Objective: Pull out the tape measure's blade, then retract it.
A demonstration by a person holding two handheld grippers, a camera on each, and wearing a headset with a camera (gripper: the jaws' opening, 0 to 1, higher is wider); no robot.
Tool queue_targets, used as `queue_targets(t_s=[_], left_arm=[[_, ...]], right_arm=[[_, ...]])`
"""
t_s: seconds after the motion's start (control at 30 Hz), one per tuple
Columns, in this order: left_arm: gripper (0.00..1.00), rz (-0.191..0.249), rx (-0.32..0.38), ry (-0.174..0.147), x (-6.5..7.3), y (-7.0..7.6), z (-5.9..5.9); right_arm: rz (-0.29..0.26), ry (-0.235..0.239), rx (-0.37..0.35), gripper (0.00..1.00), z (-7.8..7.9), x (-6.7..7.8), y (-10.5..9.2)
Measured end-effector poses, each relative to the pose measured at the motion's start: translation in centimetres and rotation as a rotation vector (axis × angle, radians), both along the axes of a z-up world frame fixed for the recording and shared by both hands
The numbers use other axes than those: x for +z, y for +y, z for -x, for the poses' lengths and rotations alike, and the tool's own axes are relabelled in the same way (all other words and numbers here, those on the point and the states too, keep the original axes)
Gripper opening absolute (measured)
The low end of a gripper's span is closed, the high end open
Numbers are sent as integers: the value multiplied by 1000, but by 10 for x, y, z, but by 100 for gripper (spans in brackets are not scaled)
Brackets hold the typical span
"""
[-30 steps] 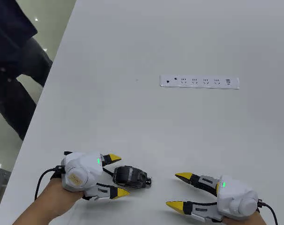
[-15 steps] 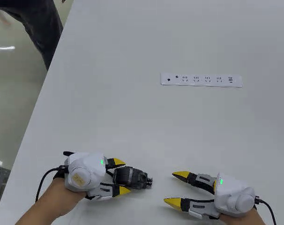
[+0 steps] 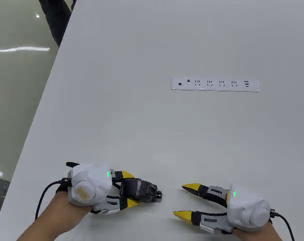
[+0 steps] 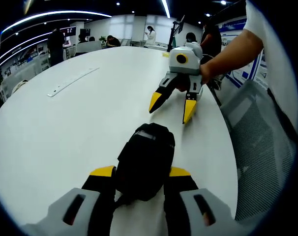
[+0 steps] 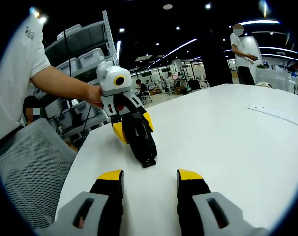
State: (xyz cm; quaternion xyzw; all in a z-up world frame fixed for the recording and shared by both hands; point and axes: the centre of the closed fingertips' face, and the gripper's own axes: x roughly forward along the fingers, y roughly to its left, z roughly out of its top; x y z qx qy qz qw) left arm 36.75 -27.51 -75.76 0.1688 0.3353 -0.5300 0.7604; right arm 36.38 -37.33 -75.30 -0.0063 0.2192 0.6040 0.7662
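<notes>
A black tape measure [image 3: 140,190] lies on the white table [image 3: 157,130] near its front edge. My left gripper [image 3: 126,189] is shut on the tape measure [image 4: 145,160], one yellow-tipped finger against each side of the case. The case's blade end points right, and no blade shows pulled out. My right gripper [image 3: 184,201] rests open a short way to the right, its tips aimed at the tape measure [image 5: 139,136] with a gap of bare table between. The right gripper [image 4: 174,102] appears across the table in the left gripper view.
A white power strip [image 3: 215,85] lies flat further back on the table. The table's left edge [image 3: 39,120] drops off to the floor. A person stands beyond the far left corner [image 3: 56,15]. A mesh chair [image 5: 26,172] sits beside me.
My left gripper has closed in on the tape measure, which now sits gripped between its fingers. The right gripper has crept slightly left. The person at the far left has moved away.
</notes>
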Motion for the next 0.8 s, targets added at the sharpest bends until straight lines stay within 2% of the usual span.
queue_targets(t_s=[0.3, 0.6, 0.8], left_arm=[[35, -4, 2, -9, -1, 1, 0], [35, 30, 32, 15, -2, 2, -1], [34, 24, 22, 21, -4, 1, -1]], right_arm=[[-4, -38, 49, 43, -3, -2, 14], [11, -88, 116, 40, -3, -10, 33], [12, -95, 138, 38, -4, -14, 39]])
